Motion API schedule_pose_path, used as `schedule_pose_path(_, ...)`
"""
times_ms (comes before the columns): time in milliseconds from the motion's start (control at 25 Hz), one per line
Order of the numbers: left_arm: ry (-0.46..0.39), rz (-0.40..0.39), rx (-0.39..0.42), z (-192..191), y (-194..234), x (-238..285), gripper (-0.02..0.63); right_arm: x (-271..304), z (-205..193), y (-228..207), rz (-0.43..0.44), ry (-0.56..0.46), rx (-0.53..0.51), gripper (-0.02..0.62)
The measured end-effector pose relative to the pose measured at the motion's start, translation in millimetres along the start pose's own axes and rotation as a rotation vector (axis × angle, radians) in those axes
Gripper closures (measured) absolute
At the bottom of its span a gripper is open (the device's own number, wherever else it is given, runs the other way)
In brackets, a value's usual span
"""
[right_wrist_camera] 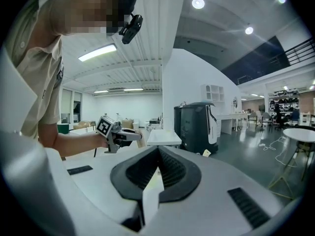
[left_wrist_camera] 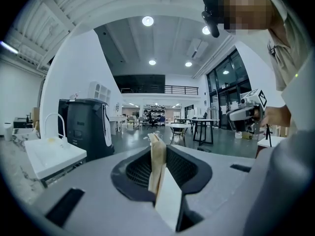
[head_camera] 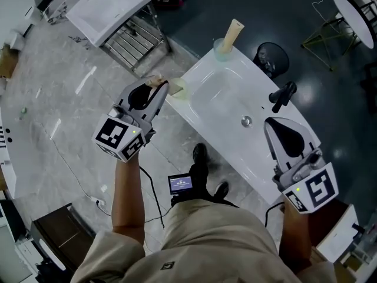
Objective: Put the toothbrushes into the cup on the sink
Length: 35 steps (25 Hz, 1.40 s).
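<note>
**While one toothbrush stands in the cup, the second toothbrush is clamped in the left gripper**

Where the white sink reaches its far corner, the single translucent cup stands on the rim with one beige toothbrush leaning upright in it. The left gripper hovers at the sink's left edge. Its two fingers are closed on the second toothbrush, a flat beige strip that sticks up between them. Just beside that gripper's tip, one pale object sits on the rim; I cannot tell what it is. The right gripper hangs over the sink's right end, near the one black faucet, with its two fingers pressed together and nothing between them. One drain shows in the basin.
</note>
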<state>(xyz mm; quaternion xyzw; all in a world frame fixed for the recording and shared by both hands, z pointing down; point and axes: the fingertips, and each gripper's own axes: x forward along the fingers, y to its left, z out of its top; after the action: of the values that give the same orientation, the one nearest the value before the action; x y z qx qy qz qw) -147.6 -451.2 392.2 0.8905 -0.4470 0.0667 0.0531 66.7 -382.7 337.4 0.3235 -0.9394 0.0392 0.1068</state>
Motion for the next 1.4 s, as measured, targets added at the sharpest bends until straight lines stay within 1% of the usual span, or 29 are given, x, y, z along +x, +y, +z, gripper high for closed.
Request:
schedule_pose_path(320, 0.061, -0.007, -0.071, -62.3, 34.0, 31.5, 0.52, 46.0, -28.7, -0.8, 0.025, 0.063, 0.028, 0.589)
schedule_pose_path(520, 0.075, -0.016, -0.106, -89.5, 46.8, 44.1, 0.52, 66.4, -47.7, -2.0, 0.036, 0.096, 0.051, 0.589)
schedule_pose_path(760, 0.111, -0.042, -0.125, -119.0, 51.3, 59.9, 0.52, 80.8, -68.5, -2.8, 0.049, 0.124, 0.078, 0.589)
schedule_pose_path(920, 0.132, -0.051, -0.141, -132.0, 52.9, 68.6, 0.52, 84.5, -74.6, -2.1, 0.056, 0.135, 0.085, 0.589)
schedule_pose_path(1080, 0.114, -0.063, -0.188, -133.4, 56.4, 73.7, 0.52, 86.7, -76.0, -1.8, 0.06, 0.135, 0.088, 0.589)
schedule_pose_path(1240, 0.107, -0.055, -0.19, -134.9, 59.3, 75.7, 0.512, 86.4, -78.0, -2.2, 0.064, 0.138, 0.09, 0.589)
schedule_pose_path(1400, 0.089, -0.029, -0.185, -133.8, 62.7, 75.2, 0.495, 84.1, -78.5, -4.0, 0.065, 0.138, 0.087, 0.589)
